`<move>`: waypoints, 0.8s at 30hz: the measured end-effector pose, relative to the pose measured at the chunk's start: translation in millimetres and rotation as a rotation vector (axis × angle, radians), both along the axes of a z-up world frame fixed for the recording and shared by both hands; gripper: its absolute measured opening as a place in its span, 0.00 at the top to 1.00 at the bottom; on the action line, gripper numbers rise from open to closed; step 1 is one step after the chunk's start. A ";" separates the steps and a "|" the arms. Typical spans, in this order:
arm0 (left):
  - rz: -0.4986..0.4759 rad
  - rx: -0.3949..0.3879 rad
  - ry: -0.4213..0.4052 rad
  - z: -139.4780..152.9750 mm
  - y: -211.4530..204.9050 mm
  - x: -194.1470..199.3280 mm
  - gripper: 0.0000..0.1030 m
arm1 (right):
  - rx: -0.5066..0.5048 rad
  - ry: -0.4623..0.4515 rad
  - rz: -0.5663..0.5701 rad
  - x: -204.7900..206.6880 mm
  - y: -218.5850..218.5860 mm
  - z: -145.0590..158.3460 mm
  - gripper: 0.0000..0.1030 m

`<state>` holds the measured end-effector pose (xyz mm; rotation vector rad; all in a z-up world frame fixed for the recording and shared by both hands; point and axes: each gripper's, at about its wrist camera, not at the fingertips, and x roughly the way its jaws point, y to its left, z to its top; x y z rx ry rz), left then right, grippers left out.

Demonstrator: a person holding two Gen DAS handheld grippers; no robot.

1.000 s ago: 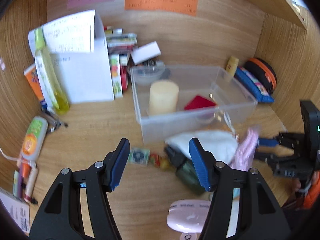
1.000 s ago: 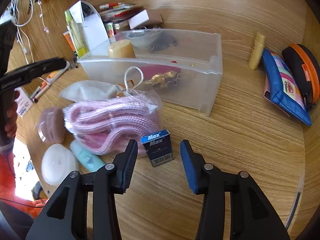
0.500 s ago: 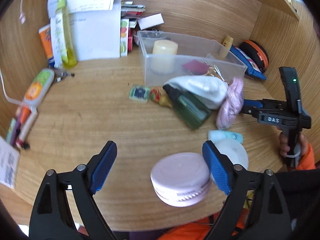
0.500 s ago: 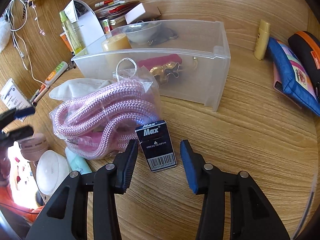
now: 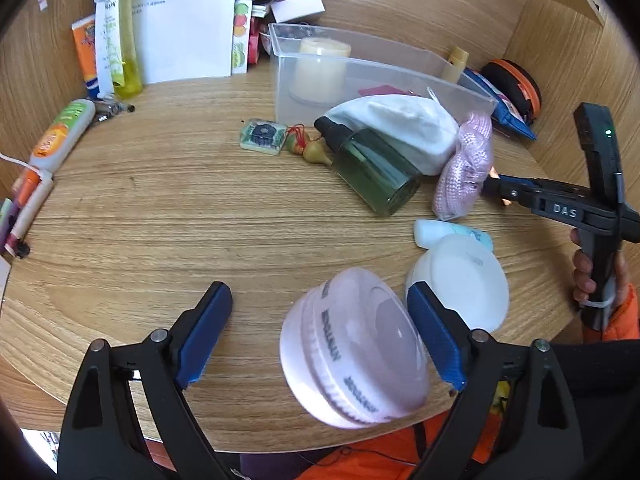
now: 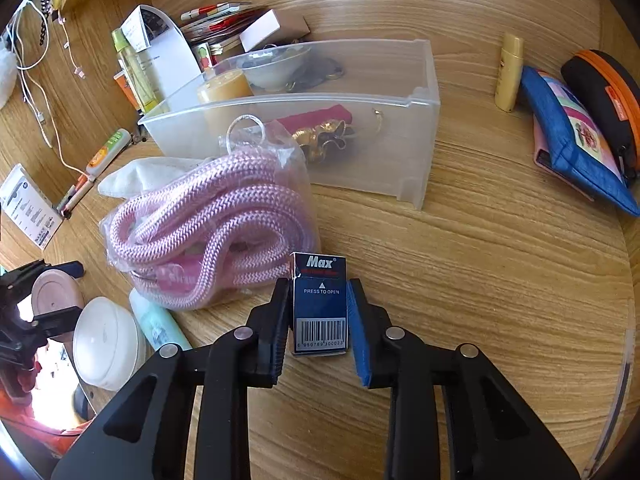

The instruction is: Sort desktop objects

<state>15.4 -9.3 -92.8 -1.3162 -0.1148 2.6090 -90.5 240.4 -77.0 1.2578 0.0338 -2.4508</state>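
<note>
A: Starting at your left, what sits along that edge of the bench (image 5: 168, 216)?

B: An orange and green tube (image 5: 62, 136) lies at the far left edge. Beyond it, a yellow bottle (image 5: 124, 40) stands against white papers (image 5: 184, 24).

A: And your left gripper (image 5: 320, 332)?

B: Its jaws are spread wide. The pink round case (image 5: 352, 356) is between them, tilted, hard by the right blue pad (image 5: 434, 340), while the left pad stands clear of it. You are not squeezing it. Whether that right pad actually touches the case I cannot tell.

A: What lies beyond the case?

B: A green spray bottle (image 5: 372, 170) lies on its side near the middle, with a white cloth (image 5: 400, 128) behind it and the clear bin (image 5: 400, 68) further back holding a cream candle (image 5: 320, 68). Just right of the case sits a white round case (image 5: 460, 280), touching a pale blue tube (image 5: 432, 230).

A: And over on your right?

B: The bagged pink rope (image 6: 208, 224) lies near the bin's front wall. Your right gripper (image 6: 320, 316) is closing on the small dark blue Max box (image 6: 320, 308), which lies flat on the bench just right of the rope. The left pad is against the box's side; the right pad is just beside it. Far right, a blue pouch (image 6: 576, 140) and a black and orange case (image 6: 604, 92) lie together.
</note>
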 end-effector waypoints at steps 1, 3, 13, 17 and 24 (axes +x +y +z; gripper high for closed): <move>0.005 -0.002 0.005 -0.2 0.1 1.1 0.16 | -0.001 -0.001 0.000 1.7 0.9 -0.3 0.76; 0.018 -0.042 0.025 -0.8 2.2 4.7 0.24 | 0.004 0.002 -0.005 4.2 1.3 -0.5 0.76; 0.119 -0.144 0.120 -6.5 -3.8 5.0 0.40 | -0.013 0.010 -0.030 13.3 4.9 4.2 0.76; 0.135 -0.123 0.117 -5.8 -14.8 -6.7 0.42 | -0.022 0.014 -0.038 16.8 6.2 6.9 0.76; 0.111 -0.051 0.109 3.2 -25.0 -33.2 0.60 | -0.039 0.037 -0.049 19.9 6.5 19.3 0.76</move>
